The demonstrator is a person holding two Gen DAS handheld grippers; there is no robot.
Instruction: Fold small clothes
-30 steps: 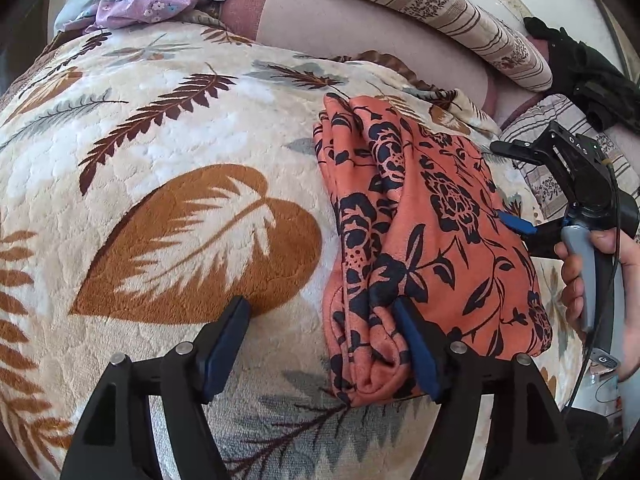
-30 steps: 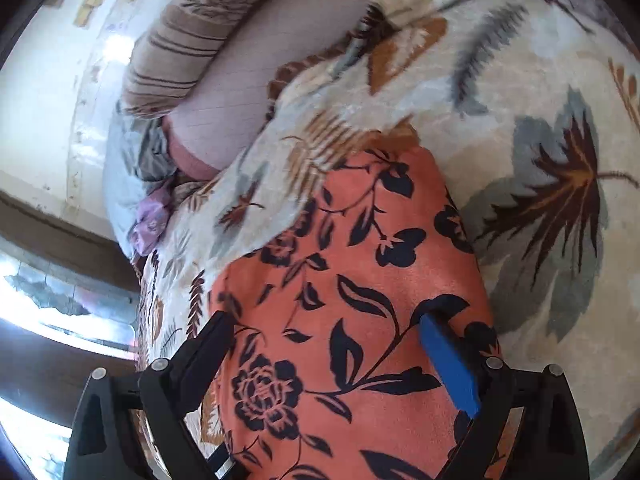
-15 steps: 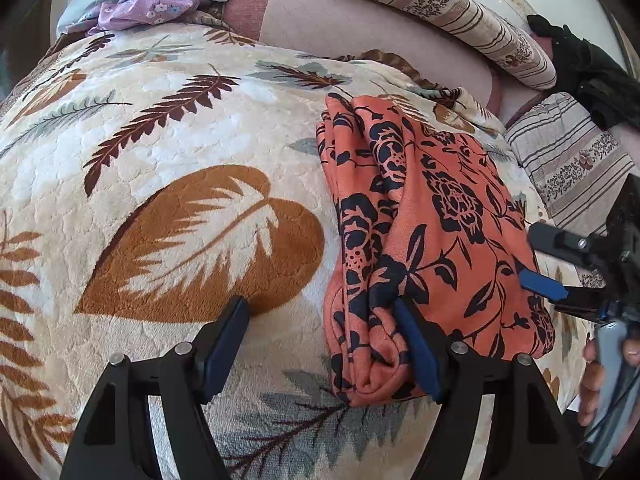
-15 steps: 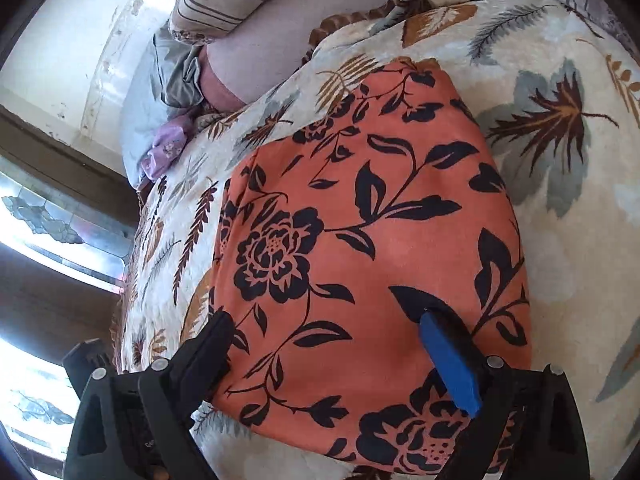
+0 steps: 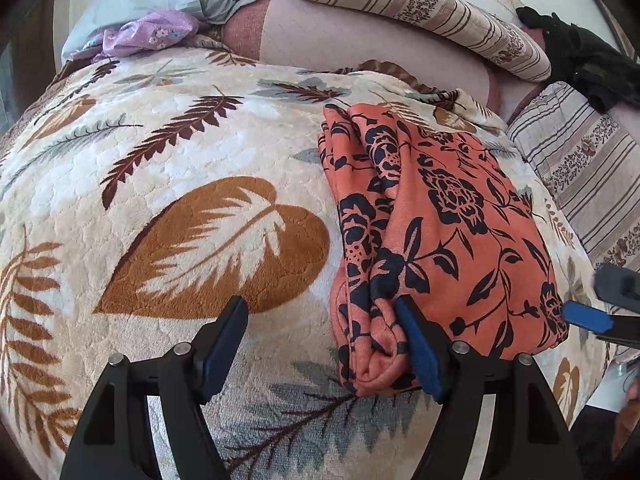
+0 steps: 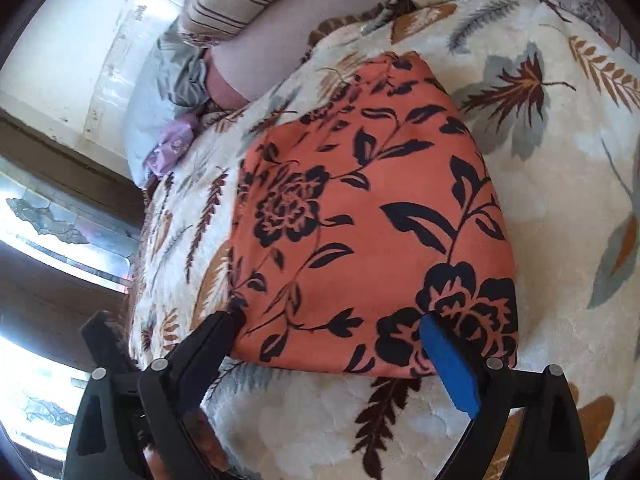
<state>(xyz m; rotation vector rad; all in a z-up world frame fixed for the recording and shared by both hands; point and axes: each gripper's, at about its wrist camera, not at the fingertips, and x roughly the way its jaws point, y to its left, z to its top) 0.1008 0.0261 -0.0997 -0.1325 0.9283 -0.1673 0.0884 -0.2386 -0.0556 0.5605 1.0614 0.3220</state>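
The left gripper (image 5: 326, 340) and the right gripper (image 6: 334, 340) both hold their fingers wide apart at the near edge of the folded orange flowered cloth (image 5: 436, 236), which lies on a leaf-patterned blanket (image 5: 192, 184) below striped pillows (image 5: 420, 8).

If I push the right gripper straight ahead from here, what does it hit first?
Most likely the folded orange floral garment: the right gripper is open, with the garment's near edge between its fingers. How high it sits above the leaf-print blanket is unclear.
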